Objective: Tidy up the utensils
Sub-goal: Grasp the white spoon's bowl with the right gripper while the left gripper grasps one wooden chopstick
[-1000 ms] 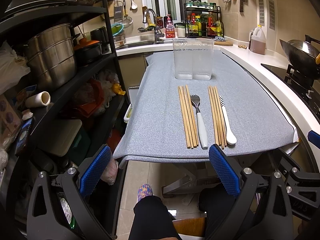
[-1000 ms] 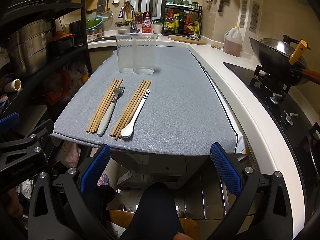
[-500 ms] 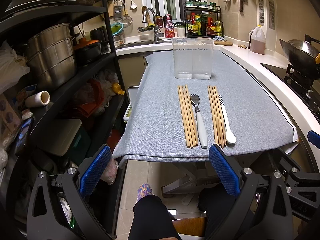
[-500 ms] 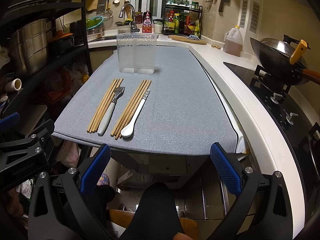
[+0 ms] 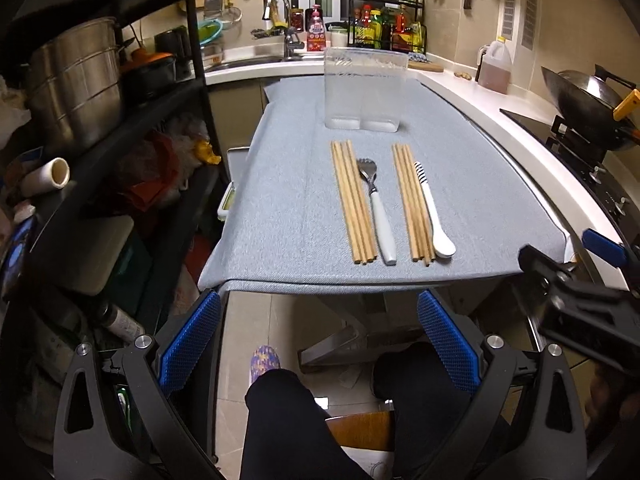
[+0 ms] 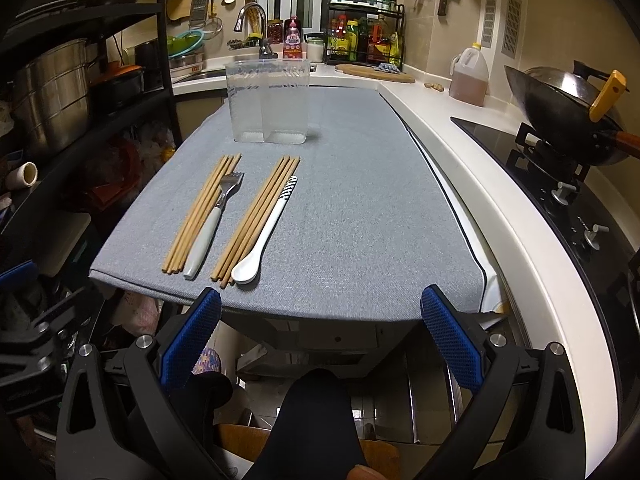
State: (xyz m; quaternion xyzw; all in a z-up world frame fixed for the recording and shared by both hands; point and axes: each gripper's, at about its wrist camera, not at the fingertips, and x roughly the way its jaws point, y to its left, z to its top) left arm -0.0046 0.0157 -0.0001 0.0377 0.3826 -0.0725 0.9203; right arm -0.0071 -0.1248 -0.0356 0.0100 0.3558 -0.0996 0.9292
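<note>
Having advanced toward table [image 5: 280, 184]: both grippers.

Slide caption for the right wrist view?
Open right claw at the table edge; chopsticks, fork and spoon lie before the clear holder.

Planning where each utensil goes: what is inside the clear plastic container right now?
The clear two-compartment plastic container looks empty: no utensil shows through its walls. Both wooden chopstick bundles, the white-handled fork and white spoon lie on the grey cloth.
</note>
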